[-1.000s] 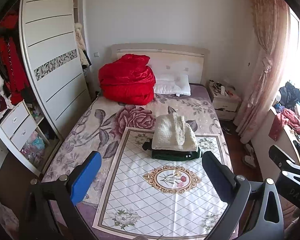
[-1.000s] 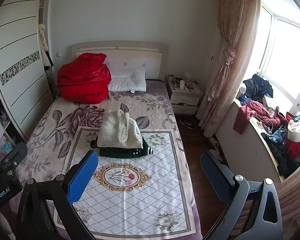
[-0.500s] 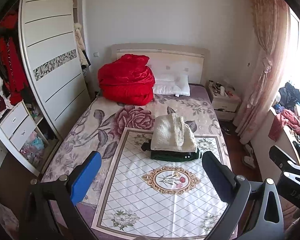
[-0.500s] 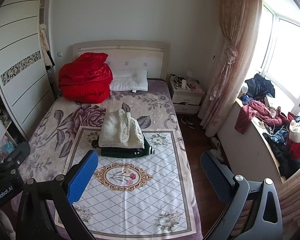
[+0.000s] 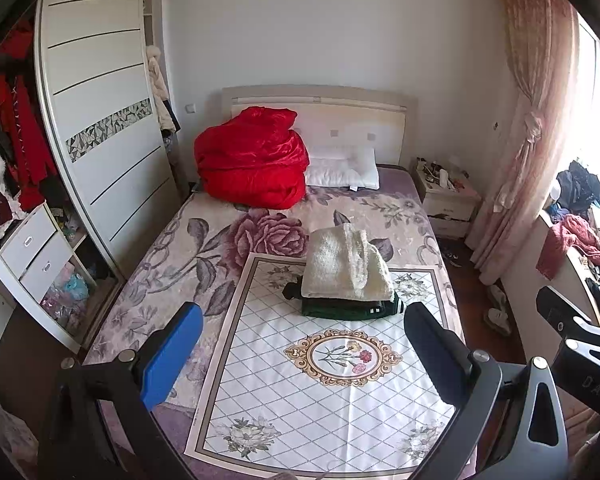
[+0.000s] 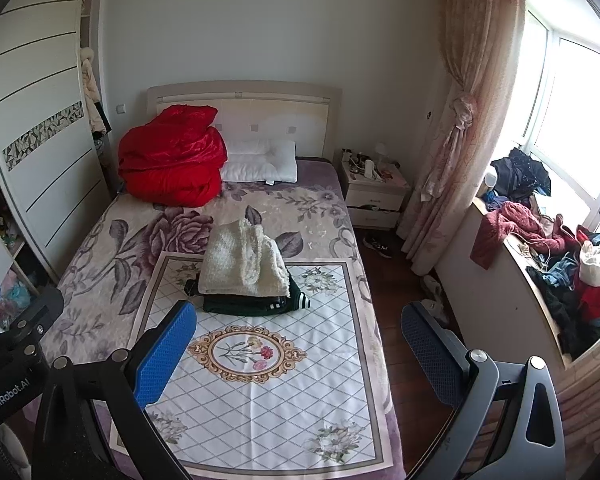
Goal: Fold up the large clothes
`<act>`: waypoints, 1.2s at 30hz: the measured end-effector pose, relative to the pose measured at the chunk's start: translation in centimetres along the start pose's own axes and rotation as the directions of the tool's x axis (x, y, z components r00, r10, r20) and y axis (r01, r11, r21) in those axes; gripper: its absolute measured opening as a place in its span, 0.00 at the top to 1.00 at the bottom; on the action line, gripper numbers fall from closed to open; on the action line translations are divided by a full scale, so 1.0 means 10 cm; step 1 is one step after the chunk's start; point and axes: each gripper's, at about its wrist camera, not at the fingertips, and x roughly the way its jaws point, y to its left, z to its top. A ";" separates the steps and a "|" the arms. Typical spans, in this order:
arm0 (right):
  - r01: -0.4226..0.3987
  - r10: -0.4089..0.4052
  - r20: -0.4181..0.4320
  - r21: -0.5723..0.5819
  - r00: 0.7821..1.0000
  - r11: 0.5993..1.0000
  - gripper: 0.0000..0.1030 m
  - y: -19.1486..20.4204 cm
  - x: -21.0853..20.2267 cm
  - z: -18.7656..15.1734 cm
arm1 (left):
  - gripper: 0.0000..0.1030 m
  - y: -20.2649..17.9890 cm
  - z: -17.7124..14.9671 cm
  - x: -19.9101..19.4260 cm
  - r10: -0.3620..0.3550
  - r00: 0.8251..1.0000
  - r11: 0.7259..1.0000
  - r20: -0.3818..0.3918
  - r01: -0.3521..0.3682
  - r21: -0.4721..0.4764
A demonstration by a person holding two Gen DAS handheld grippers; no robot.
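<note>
- The left gripper (image 5: 300, 360) hangs above the near end of the bed (image 5: 172, 256); its fingers are spread wide and hold nothing.
- The right gripper (image 6: 296, 354) is beside it on the right, partly over the floor next to the bed, also with wide fingers and nothing between them.
- The task's things lie on the white mat (image 5: 340, 396), at its far right part: a cream fleece garment (image 5: 340, 268) is folded on top of a dark green garment (image 5: 348, 307), and both are well apart from the grippers.
- More unfolded clothes (image 6: 560, 264) are heaped on the window ledge at the right, so I judge that the next piece must come from there.
- Risk: if a new large garment is spread over the mat, it can push or cover the folded stack and undo it, because the stack lies inside the work area.
- Risk: the fleece looks thick and springy, so its top fold may open by itself.
- Risk: a long garment pulled from the ledge can drag neighbouring clothes down to the floor.
</note>
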 end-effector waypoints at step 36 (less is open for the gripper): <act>-0.001 0.001 0.007 0.003 1.000 1.000 0.00 0.01 -0.07 -0.07 | 0.00 -0.01 -0.06 -0.07 0.003 1.000 1.000 0.003 -0.003 0.004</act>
